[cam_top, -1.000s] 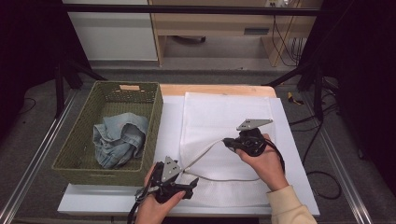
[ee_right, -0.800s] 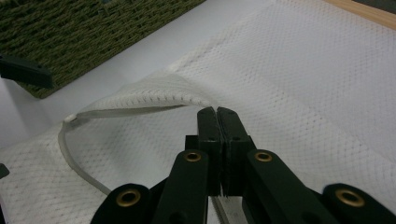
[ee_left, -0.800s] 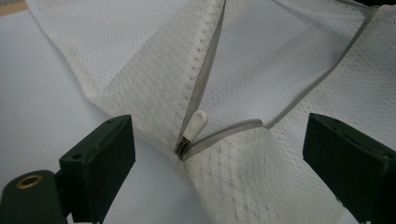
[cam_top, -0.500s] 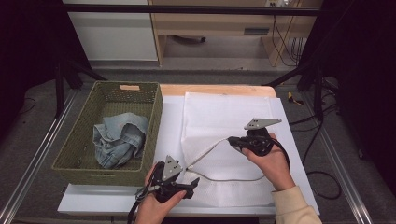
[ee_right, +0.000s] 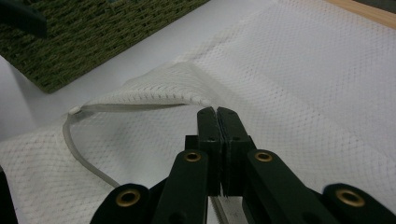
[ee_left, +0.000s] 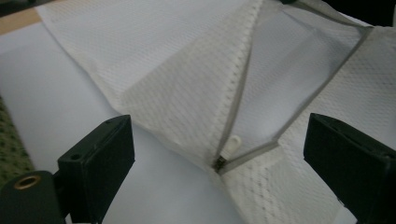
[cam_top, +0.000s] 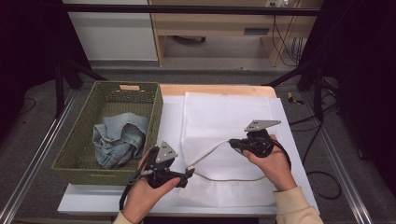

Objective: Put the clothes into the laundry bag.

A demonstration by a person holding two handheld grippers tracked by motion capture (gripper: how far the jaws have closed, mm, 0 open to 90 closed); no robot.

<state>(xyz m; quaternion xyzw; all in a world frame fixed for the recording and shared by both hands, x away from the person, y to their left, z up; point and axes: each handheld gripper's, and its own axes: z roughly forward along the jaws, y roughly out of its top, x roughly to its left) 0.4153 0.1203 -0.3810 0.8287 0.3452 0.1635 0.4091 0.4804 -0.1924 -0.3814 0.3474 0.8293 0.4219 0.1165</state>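
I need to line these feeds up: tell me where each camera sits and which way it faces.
High view: above the person's side, looking forward and down on the table; both hands, left gripper, right gripper.
Left gripper view: rides the left gripper, looks at the zipper pull; jaws apart.
Right gripper view: rides the right gripper, looks across the mesh bag toward the basket; jaws together.
All share the bag.

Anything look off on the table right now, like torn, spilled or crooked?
Nothing looks damaged or spilled. The white mesh bag lies flat except where the right gripper lifts one edge of its zipper opening, so that flap stands tented. The left gripper, jaws open, sits by the zipper pull. Jeans lie crumpled in the green basket.
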